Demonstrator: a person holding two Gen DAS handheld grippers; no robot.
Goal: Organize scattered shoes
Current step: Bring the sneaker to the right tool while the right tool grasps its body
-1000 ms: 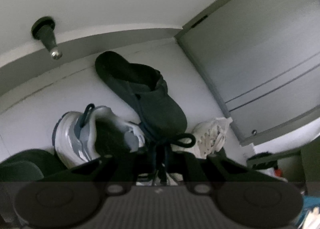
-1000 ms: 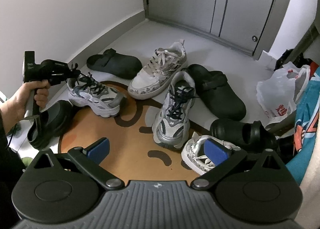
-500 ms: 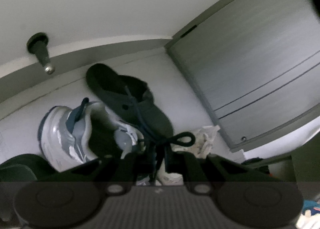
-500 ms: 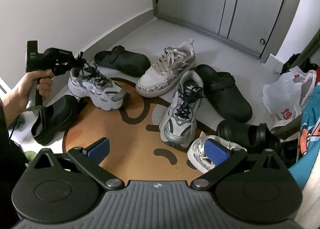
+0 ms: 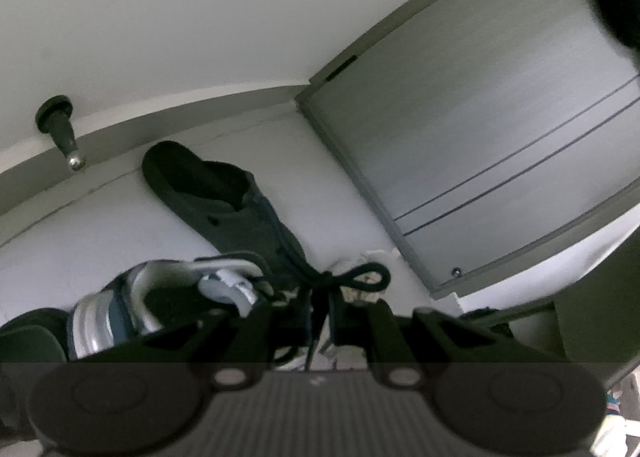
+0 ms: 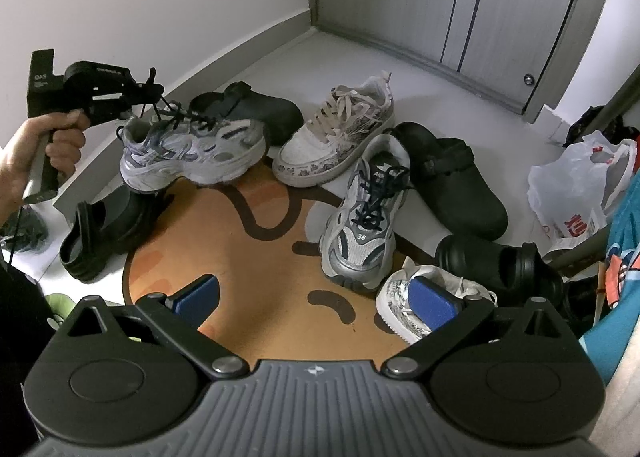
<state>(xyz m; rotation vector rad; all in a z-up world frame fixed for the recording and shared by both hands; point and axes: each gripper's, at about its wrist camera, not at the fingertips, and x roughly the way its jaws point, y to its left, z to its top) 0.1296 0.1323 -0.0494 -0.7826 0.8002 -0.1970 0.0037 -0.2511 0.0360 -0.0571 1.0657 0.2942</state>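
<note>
Left gripper (image 6: pixel 150 91): pinching the dark laces (image 6: pixel 168 113) of a grey sneaker (image 6: pixel 192 153), lifted clear of the mat (image 6: pixel 248 257).
Sneaker axis: long axis near level, toe away from the gripper, heel hanging under it.
Right gripper (image 6: pixel 316 297): spread wide, blue pads (image 6: pixel 198 295) apart, empty, over the mat.
Room: bare mat ahead of the right gripper; wall and baseboard close behind the left gripper.
Materials: mesh sneakers, smooth black clogs (image 6: pixel 452 177), crinkled plastic bag (image 6: pixel 576 185).

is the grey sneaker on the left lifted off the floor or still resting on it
Lifted: the left gripper holds the grey sneaker by its laces, sole above the mat.
</note>
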